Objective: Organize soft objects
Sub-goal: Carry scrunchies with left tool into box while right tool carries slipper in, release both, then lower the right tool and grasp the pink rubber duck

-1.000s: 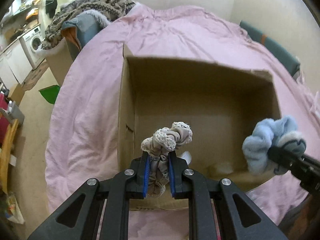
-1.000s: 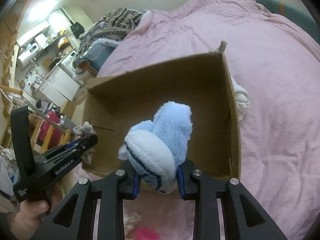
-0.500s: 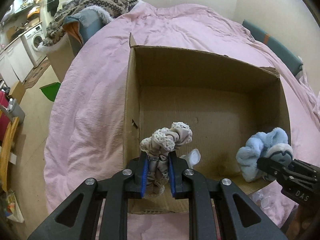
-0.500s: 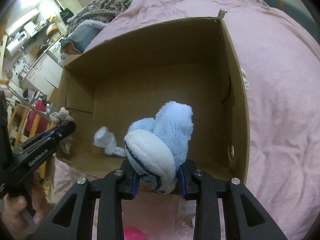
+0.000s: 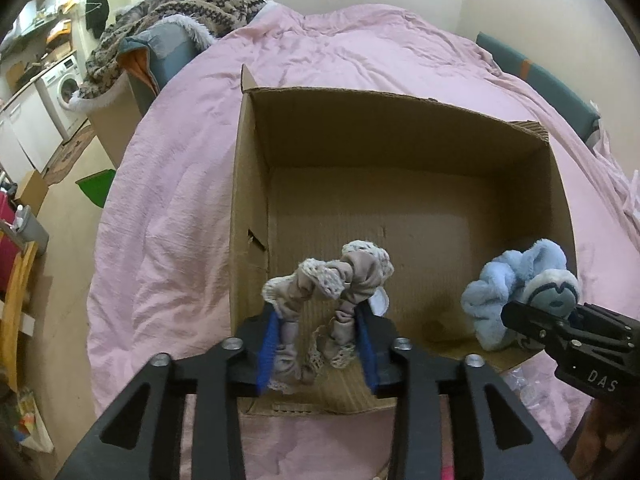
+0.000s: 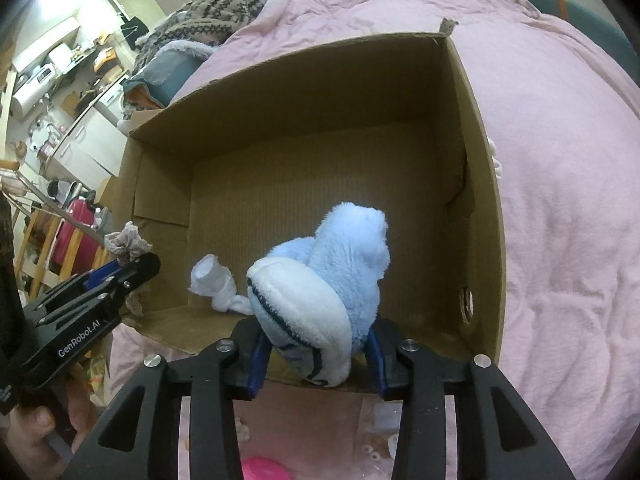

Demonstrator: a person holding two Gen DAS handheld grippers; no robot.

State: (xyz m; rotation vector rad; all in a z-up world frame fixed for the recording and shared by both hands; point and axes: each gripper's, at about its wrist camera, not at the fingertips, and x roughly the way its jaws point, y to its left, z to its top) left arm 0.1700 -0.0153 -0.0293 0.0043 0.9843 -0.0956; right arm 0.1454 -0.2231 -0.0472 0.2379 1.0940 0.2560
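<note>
On a bed with a pink cover (image 5: pixel 320 64) stands a cardboard box (image 5: pixel 400 128), and over it both grippers' jaws have just been opening, the left gripper (image 5: pixel 318 346) around a beige scrunchie (image 5: pixel 332 276), the right gripper (image 6: pixel 316 354) around a blue plush toy (image 6: pixel 332 268), with a washing machine (image 5: pixel 66 84) far behind.

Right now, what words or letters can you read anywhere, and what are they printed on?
"GenRobot.AI": white print on the side of the black left gripper, seen from the right wrist.
"DAS": white letters on the black right gripper, cut off at the picture's edge.
No print shows on the brown cardboard box.
</note>
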